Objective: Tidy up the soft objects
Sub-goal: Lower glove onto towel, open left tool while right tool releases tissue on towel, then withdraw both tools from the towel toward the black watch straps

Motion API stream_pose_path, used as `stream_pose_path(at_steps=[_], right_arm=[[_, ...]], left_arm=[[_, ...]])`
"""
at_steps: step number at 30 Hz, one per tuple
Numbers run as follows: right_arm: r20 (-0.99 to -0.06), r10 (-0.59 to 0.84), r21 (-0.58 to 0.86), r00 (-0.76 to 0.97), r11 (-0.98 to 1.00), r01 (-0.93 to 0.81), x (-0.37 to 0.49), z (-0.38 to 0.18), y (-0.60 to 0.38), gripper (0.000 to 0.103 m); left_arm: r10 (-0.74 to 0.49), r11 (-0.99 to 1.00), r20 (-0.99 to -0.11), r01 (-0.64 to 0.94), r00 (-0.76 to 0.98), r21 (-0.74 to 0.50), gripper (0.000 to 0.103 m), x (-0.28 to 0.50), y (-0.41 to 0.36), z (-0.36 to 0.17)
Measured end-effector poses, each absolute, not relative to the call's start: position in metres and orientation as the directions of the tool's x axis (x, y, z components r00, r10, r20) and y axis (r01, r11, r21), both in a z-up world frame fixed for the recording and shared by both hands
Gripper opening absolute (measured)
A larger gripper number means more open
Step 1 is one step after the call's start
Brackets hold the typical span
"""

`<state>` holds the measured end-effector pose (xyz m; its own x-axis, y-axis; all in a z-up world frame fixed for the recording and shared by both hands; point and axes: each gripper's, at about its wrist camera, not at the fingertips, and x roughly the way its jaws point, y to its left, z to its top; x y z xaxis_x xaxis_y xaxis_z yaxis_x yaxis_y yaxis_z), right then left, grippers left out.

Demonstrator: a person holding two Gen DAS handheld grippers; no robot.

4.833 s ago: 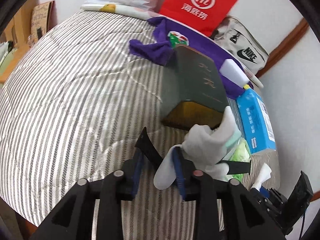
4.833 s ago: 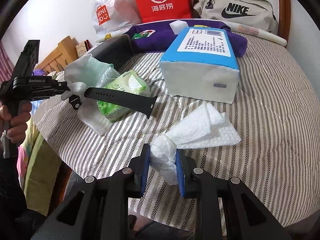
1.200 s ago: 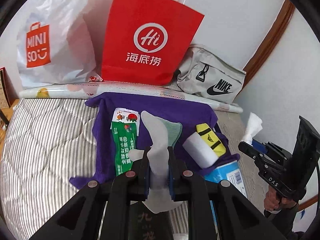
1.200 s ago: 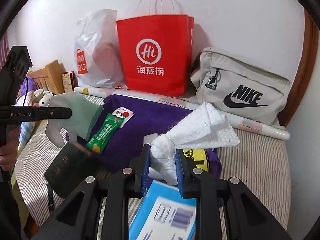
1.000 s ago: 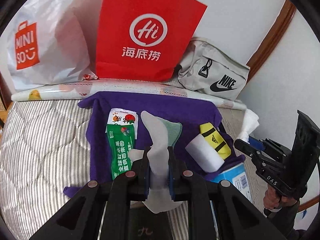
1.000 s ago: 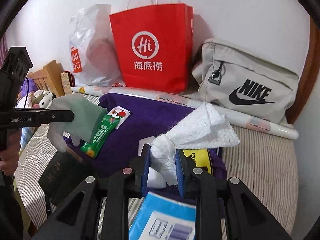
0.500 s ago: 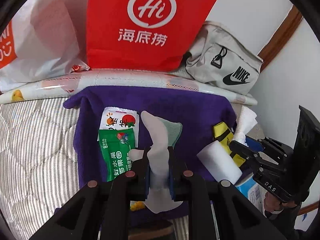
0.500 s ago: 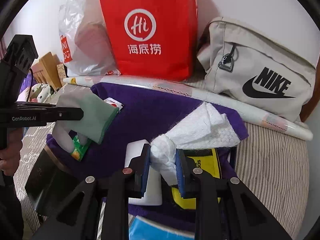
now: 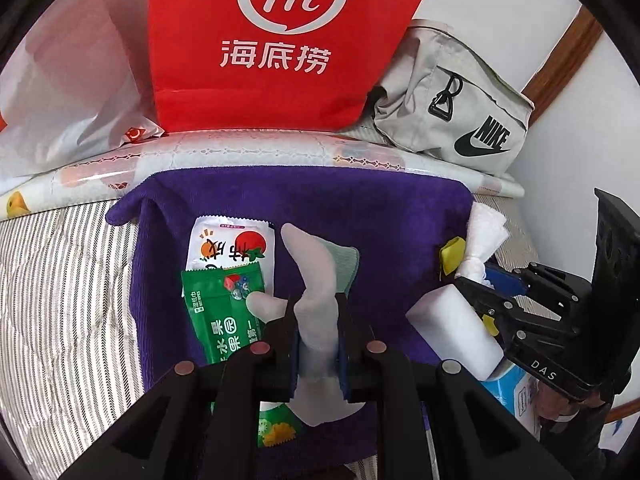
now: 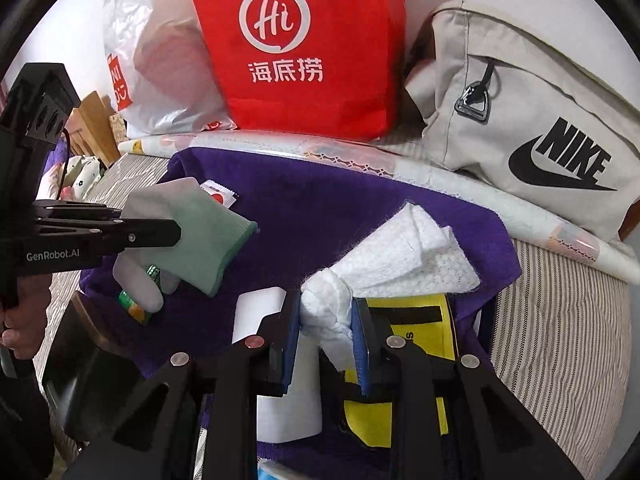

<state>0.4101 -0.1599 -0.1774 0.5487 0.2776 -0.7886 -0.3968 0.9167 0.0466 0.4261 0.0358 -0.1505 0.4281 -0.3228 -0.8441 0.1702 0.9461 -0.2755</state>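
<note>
My left gripper (image 9: 318,312) is shut on a grey glove with a green cuff (image 9: 316,264), held over the purple towel (image 9: 340,208) spread on the striped bed. The right wrist view shows that glove (image 10: 192,236) hanging from the left gripper (image 10: 176,234) at the left. My right gripper (image 10: 326,316) is shut on a bunched white cloth (image 10: 400,256), which fans out above the towel (image 10: 320,208). On the towel lie a green snack packet (image 9: 224,304), a white block (image 10: 276,344) and a yellow item with black bands (image 10: 404,360).
A red paper bag (image 9: 272,40), a white plastic shopping bag (image 9: 68,92) and a grey Nike pouch (image 10: 532,136) stand along the wall behind the towel. A patterned roll (image 9: 248,152) lies at the towel's far edge. A dark book (image 10: 84,360) sits left, a blue pack (image 9: 508,392) right.
Both grippers have moved forward and down toward the purple towel, so towel and bags look larger. Each keeps its hold, on the glove and on the white cloth.
</note>
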Motion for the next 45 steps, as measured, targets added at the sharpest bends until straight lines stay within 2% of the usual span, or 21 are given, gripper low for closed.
stream_pose_path(at_steps=[7, 10, 12, 14, 32, 41, 45], right_arm=[[-0.791, 0.278, 0.046, 0.545, 0.915, -0.400, 0.409, -0.175, -0.159, 0.028], [-0.782, 0.274, 0.033, 0.560, 0.915, -0.402, 0.404, -0.169, -0.159, 0.049], [-0.773, 0.272, 0.024, 0.573, 0.915, -0.402, 0.399, -0.163, -0.159, 0.057], [-0.767, 0.265, 0.013, 0.585, 0.917, -0.398, 0.395, -0.157, -0.160, 0.062], [-0.677, 0.291, 0.025, 0.676, 0.927, -0.374, 0.295, -0.094, -0.178, 0.063], [-0.655, 0.350, 0.073, 0.670, 0.912, -0.405, 0.229, -0.097, -0.181, 0.063], [-0.666, 0.412, 0.100, 0.622, 0.876, -0.473, 0.199, -0.115, -0.171, 0.063]], left_arm=[[-0.332, 0.943, -0.838, 0.168, 0.432, -0.287, 0.026, 0.427, 0.039, -0.148], [-0.342, 0.940, -0.829, 0.173, 0.442, -0.295, 0.038, 0.424, 0.041, -0.143], [-0.324, 0.946, -0.828, 0.171, 0.457, -0.276, 0.058, 0.421, 0.041, -0.137], [-0.298, 0.954, -0.824, 0.172, 0.482, -0.244, 0.059, 0.416, 0.040, -0.130], [-0.301, 0.954, -0.772, 0.178, 0.560, -0.243, 0.060, 0.329, 0.052, -0.069], [-0.214, 0.976, -0.782, 0.103, 0.585, -0.190, 0.060, 0.266, 0.076, -0.066], [-0.175, 0.983, -0.797, 0.055, 0.578, -0.176, 0.060, 0.239, 0.090, -0.077]])
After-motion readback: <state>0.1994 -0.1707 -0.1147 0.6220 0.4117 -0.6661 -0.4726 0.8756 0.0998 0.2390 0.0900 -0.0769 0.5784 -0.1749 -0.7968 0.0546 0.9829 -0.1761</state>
